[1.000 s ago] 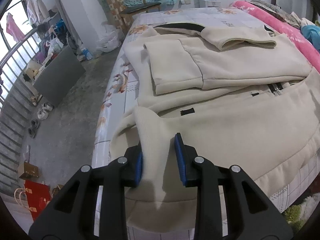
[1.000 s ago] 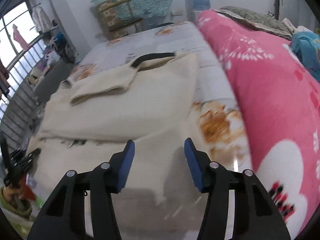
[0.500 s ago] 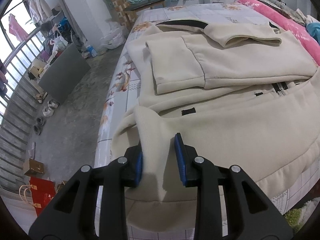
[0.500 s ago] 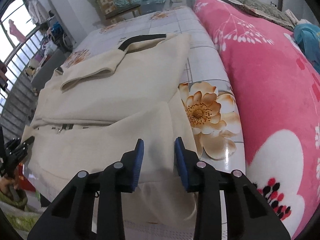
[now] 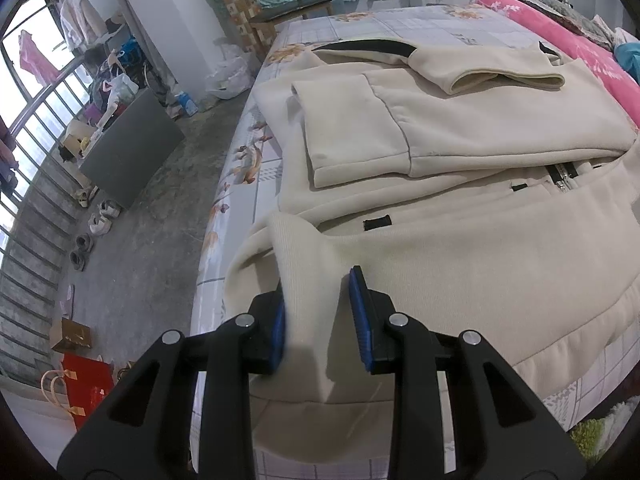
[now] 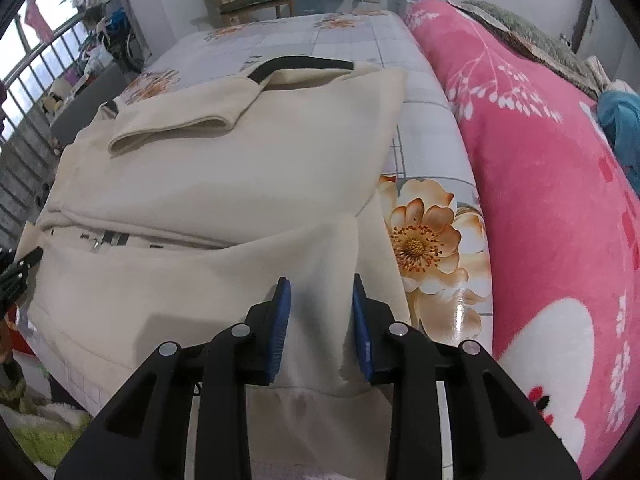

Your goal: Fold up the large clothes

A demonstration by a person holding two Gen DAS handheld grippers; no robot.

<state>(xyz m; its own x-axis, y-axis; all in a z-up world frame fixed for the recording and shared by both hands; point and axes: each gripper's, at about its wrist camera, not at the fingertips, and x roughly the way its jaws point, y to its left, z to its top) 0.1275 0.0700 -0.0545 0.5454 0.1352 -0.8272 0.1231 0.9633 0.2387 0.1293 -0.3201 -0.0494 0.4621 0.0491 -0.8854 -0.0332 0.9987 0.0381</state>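
My left gripper (image 5: 317,312) is pinching the ribbed hem corner of the cream jacket (image 5: 472,152) at the bed's left edge, where the bedsheet (image 5: 256,184) is dropping to open concrete floor (image 5: 160,216). The jacket is lying across the bed, sleeves folded inward. My right gripper (image 6: 320,316) is clamping the opposite hem corner, a strip of floral sheet separating it from the pink blanket (image 6: 560,200)

cream jacket (image 5: 460,240) with black trim, orange-flowered checked sheet (image 6: 424,240), pink white-flowered blanket (image 6: 560,200).
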